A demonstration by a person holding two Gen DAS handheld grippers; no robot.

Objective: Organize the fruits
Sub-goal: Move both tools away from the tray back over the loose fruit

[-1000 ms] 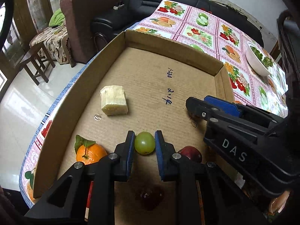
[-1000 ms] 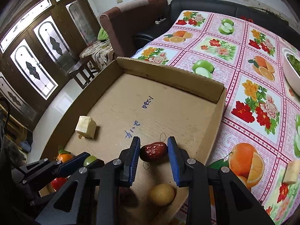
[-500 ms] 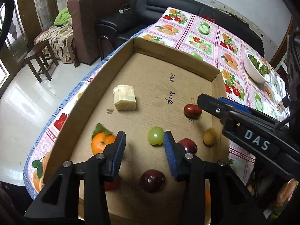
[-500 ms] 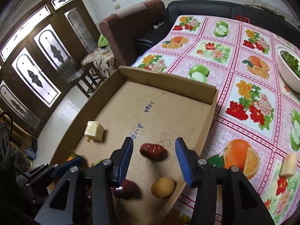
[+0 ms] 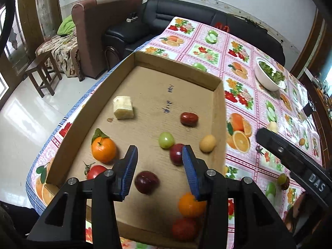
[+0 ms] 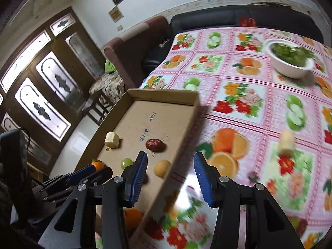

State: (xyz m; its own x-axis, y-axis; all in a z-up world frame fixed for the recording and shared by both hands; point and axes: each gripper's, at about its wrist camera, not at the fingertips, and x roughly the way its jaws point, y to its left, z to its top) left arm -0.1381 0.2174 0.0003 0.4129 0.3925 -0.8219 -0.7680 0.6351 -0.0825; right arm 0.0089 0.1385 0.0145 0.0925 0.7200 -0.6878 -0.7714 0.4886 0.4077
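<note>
Between the spreading jaws of the left gripper [image 5: 158,167] nothing is pinched; a round green grape [image 5: 166,140] lies beyond them in the shallow brown cardboard tray [image 5: 178,71]. Over the tray's right wall, the right gripper [image 6: 170,173] hangs with jaws spread, empty, above the flowered desk [image 6: 238,101].

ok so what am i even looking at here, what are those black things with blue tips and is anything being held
Those are two hand-held grippers a person carries, one per hand, each with a fisheye camera looking along its blue-padded fingers. One picture is from the left hand-held gripper, whose jaws are opening, and one from the right hand-held gripper, which is open. Neither holds anything. Below sits a cardboard tray on a fruit-print tablecloth, holding a green grape, a red date, an orange and other fruit. A white bowl of greens stands further off.
</note>
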